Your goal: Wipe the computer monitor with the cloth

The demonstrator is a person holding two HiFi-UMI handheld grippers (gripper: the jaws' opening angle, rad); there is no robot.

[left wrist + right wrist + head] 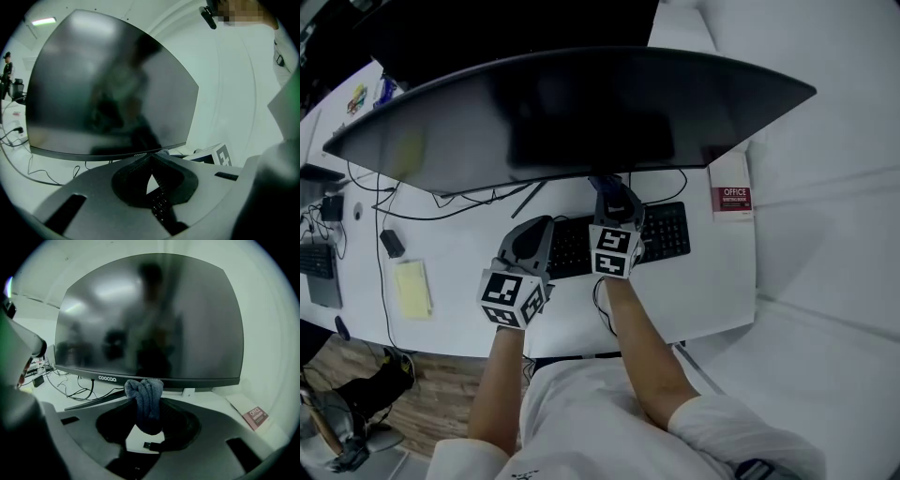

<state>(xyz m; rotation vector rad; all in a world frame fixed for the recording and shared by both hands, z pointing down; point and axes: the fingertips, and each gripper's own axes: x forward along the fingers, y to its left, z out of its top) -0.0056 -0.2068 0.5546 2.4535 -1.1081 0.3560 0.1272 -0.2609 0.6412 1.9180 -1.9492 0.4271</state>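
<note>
Monitor [572, 112], wide, curved and dark, spans the top half of the head view above a white desk [712, 281]. The right gripper [614, 195] points at its lower edge near frame centre. In the right gripper view, the jaws are clamped on a bunched grey-blue cloth [143, 391], and its folded end sticks out just below the bottom bezel. The left gripper [525, 242] sits lower left of centre over the keyboard [661, 234]. Its jaws are closed tip to tip with nothing between them. A red booklet [731, 192] lies at the right end of the desk.

The cloth appears to stop just short of the glass, though the wide-angle view makes contact hard to judge.

Wiping has likely not begun. To do it well, the protruding wad, not the jaw tips, should meet the screen. Pressure should stay light so the panel does not rock on its stand. Strokes should follow the curve in overlapping horizontal passes from one side to the other. The free gripper could steady the frame's edge and should keep off the glass.
</note>
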